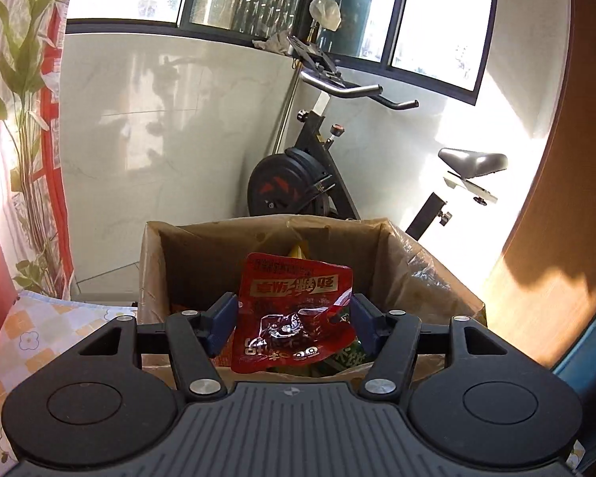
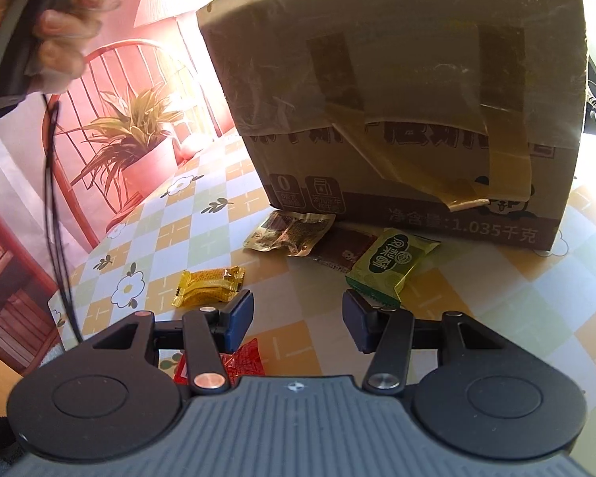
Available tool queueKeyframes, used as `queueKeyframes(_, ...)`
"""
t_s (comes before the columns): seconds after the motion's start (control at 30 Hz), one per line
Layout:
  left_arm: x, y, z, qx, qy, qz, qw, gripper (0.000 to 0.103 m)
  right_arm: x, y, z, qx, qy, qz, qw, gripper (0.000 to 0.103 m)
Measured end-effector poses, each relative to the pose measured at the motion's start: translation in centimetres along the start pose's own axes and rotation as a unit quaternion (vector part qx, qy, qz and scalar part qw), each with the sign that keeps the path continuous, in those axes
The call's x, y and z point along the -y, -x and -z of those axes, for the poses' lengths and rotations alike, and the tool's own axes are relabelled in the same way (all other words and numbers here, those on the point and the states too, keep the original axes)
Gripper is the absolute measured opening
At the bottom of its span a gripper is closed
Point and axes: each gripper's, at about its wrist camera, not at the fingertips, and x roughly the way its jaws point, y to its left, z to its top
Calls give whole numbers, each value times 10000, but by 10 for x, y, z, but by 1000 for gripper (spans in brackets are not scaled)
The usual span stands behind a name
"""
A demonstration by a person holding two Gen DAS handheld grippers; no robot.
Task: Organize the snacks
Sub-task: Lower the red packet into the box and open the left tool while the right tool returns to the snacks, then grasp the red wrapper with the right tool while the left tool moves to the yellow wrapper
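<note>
My left claw (image 1: 294,320) grips the crinkly red foil snack packet (image 1: 294,314) over the open brown cardboard box (image 1: 417,274); I release only once centred. The right claw (image 2: 298,320) hangs open, empty.

You are holding the left gripper (image 1: 294,320) over the open box (image 1: 409,262) | a snack packet (image 1: 294,310) is sitting between its fingers, above other snacks in the box | an exercise bike (image 1: 310,175) is standing behind the box | on the table (image 2: 496,318) a flat packet (image 2: 288,232), a pillow packet (image 2: 391,264) and a candy (image 2: 208,286) are lying before the box, the candy leftmost.
</note>
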Motion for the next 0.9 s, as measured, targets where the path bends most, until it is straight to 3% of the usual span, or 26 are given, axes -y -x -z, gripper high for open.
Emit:
queueKeyframes(0.2, 8, -24, 1, -14, -263, -18, 9997, 81, 10, 12, -1, 145, -88, 37, 9999, 53)
queueKeyframes(0.33, 8, -10, 7, -11, -652, -239, 9976, 81, 16, 12, -2, 154, -205, 55, 9997, 53)
queueKeyframes(0.47, 0, 20, 28, -47, -737, -601, 9955, 81, 11, 9, 0, 4, -11, -63, 10000, 53)
queueKeyframes(0.77, -32, 103, 111, -270, 122, -1354, 9903, 80, -8, -14, 9, -591, 498, -331, 9965, 53)
queueKeyframes(0.9, -49, 125, 133, -167, 658, -1607, 9847, 79, -28, -27, 15, -990, 1088, -508, 9878, 60)
